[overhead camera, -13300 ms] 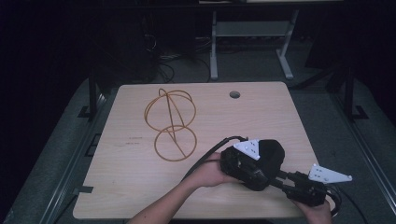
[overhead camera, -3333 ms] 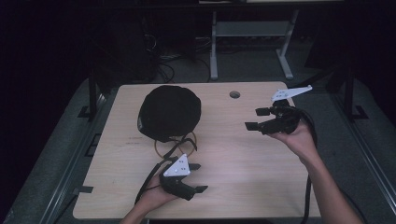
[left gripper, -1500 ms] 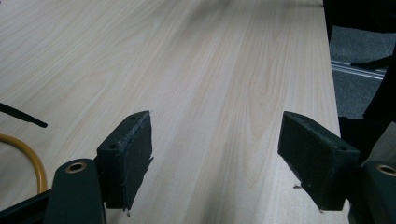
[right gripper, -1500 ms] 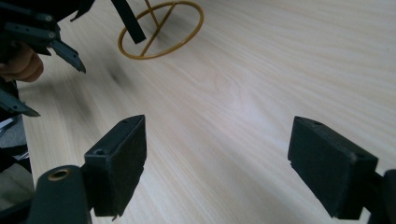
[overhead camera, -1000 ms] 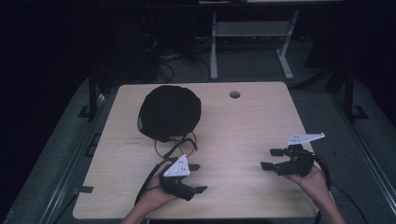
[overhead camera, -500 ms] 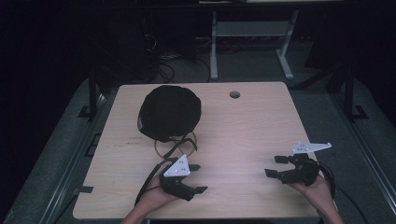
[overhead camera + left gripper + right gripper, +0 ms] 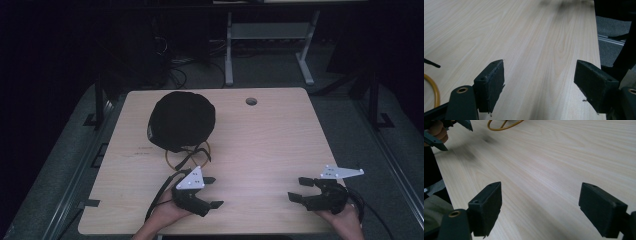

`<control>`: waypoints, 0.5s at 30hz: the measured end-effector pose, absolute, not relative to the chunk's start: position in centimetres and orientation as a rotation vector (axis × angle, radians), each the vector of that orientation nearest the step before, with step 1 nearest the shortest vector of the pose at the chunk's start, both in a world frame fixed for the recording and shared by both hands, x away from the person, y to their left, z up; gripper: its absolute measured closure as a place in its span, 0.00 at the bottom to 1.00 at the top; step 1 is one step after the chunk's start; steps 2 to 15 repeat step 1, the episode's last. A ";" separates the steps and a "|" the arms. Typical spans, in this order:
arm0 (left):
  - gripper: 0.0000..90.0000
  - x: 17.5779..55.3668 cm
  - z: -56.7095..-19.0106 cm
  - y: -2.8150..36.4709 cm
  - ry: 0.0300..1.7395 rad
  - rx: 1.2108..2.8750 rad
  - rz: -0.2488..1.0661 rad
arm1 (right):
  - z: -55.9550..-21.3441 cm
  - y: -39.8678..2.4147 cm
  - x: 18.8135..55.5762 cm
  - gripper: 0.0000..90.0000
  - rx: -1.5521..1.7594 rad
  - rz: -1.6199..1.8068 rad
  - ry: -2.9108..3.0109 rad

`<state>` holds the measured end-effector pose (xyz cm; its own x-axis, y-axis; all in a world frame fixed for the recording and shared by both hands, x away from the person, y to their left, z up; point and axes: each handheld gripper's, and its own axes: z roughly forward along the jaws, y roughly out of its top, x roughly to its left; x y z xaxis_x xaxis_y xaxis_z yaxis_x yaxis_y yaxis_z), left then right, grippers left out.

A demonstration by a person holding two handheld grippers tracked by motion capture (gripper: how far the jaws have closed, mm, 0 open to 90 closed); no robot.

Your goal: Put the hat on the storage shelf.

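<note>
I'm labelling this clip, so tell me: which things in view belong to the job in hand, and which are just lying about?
Part of the job:
- round black cap on the pale wooden table
- yellow wire ring stand poking out from under it
- left gripper, open
- right gripper, open

Lying about:
- grey metal rack on the floor behind
- loose black floor cables

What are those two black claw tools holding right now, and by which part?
Nothing. The left gripper and the right gripper both rest open on the table, jaws apart over bare wood.
</note>
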<state>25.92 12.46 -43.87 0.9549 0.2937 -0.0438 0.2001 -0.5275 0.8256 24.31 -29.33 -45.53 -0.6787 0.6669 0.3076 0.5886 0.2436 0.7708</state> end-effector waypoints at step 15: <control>0.26 26.0 -43.9 12.4 0.342 2.149 0.123 | -45.8 -29.4 24.1 0.20 1.224 1.455 2.390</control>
